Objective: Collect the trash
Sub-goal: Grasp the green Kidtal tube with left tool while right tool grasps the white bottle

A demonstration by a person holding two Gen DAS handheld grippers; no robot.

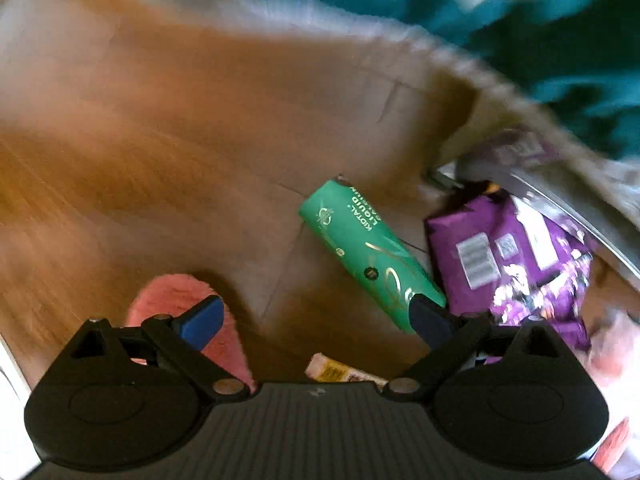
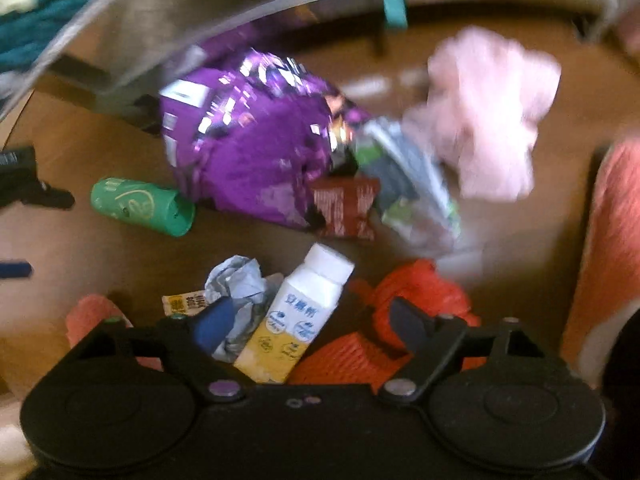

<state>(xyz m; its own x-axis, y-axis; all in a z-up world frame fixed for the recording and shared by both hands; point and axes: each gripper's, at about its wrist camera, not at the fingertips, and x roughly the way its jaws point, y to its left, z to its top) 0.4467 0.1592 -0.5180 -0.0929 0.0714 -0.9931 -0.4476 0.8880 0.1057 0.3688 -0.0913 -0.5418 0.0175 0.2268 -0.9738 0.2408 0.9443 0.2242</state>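
The green cylindrical tube with gold swirl decoration [image 1: 370, 256], lying on the wooden floor in the left wrist view, carries upside-down white lettering of which "LIQUID" and something like "KIDTAL" can be made out; a further word beside them is cut off and unreadable. The small white-and-yellow carton with a white cap [image 2: 296, 316], in the right wrist view, bears blue Chinese characters on its upper face, too blurred to read reliably. The purple foil snack bag [image 1: 508, 256] shows a barcode and white label panels whose print is illegible.
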